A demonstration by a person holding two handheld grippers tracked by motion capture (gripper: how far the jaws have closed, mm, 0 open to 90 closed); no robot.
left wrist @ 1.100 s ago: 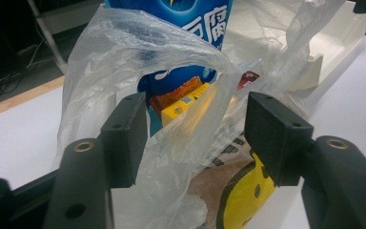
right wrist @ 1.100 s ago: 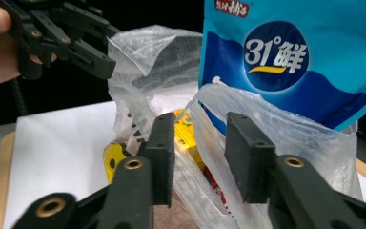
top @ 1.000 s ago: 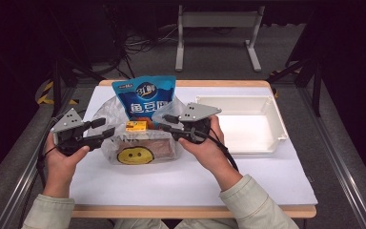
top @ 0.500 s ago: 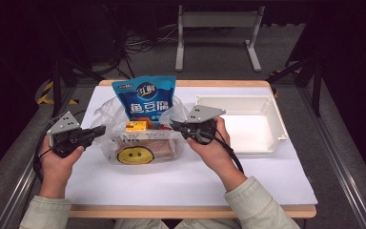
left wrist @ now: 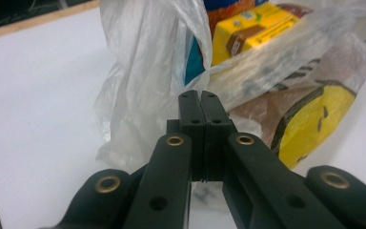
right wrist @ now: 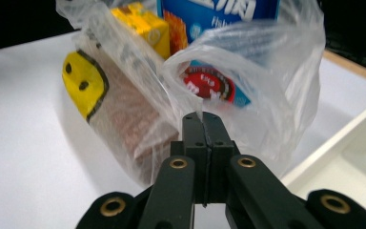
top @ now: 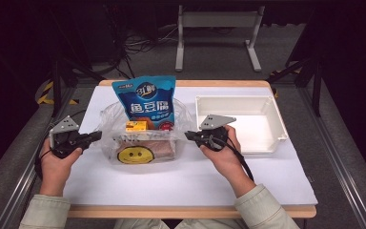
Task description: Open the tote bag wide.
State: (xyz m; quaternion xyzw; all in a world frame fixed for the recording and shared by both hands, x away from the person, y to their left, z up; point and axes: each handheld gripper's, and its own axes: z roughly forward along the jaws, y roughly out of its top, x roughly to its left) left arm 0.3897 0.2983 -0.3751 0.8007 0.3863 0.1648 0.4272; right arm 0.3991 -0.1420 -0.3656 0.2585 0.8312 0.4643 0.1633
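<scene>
Near the surface's middle, the left tongs (top: 95, 137) and right tongs (top: 189, 135), both pressed together empty, flank the clear plastic bag (top: 143, 138) of snacks.

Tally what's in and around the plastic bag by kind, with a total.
Clear plastic bag: 1
Blue snack pouch: 1
Yellow carton: 1
Brown pack behind the smiley print: 1
White tray: 1
Total: 5

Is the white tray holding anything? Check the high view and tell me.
No, the white tray to the right of the plastic bag shows bare white walls and floor, with nothing lying inside it.
</scene>
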